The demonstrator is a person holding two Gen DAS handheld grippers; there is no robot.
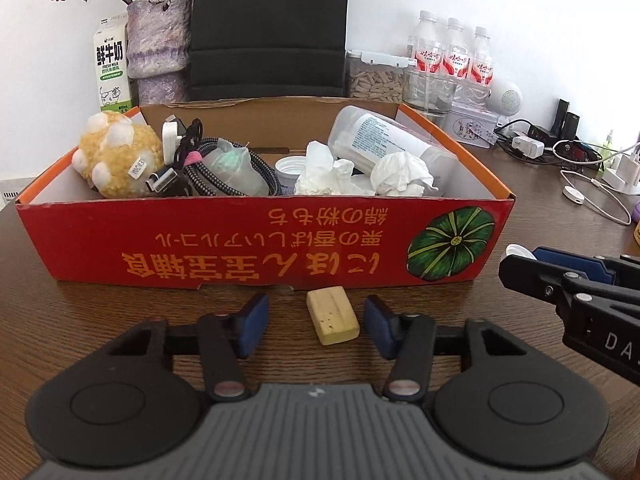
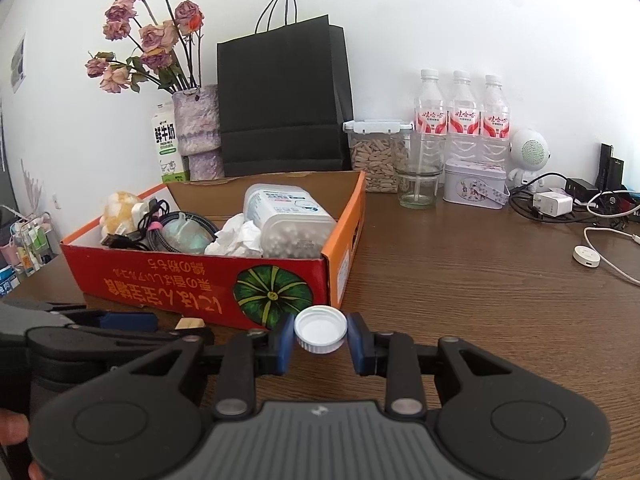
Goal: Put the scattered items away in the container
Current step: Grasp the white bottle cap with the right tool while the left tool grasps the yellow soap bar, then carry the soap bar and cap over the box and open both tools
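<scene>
Left tool (image 1: 316, 326): the jaws stand partly apart, one blue pad on either side of a yellow block (image 1: 332, 315). A gap shows between each pad and the block, so nothing is gripped. The block lies flat on the brown wood-grain desk (image 1: 100, 304), just in front of the near wall of the red cardboard box (image 1: 240, 240).

Right tool (image 2: 320, 338): the blue pads press on opposite sides of a white bottle cap (image 2: 320, 329), open side up. The cap is held near the front right corner of the box, beside the printed green pumpkin (image 2: 272, 294). In the left wrist view this tool enters from the right edge, with the cap just visible at its tip.

Box contents, seen from the left wrist view: a yellow-and-white plush toy (image 1: 116, 156) at the left end; a white plug (image 1: 171, 138) and coiled braided cables (image 1: 224, 168) beside it; a second white cap (image 1: 289, 168) near the middle; crumpled tissues (image 1: 360, 176); and a large white plastic bottle (image 1: 380, 140) lying on its side toward the right end.

Behind the box stand a milk carton (image 1: 112, 68), a vase of dried roses (image 1: 160, 44), a black paper bag (image 2: 284, 104), a clear jar of seeds (image 2: 378, 156) and three water bottles (image 2: 462, 112). Chargers and cables (image 2: 560, 204) lie at the right of the desk.
</scene>
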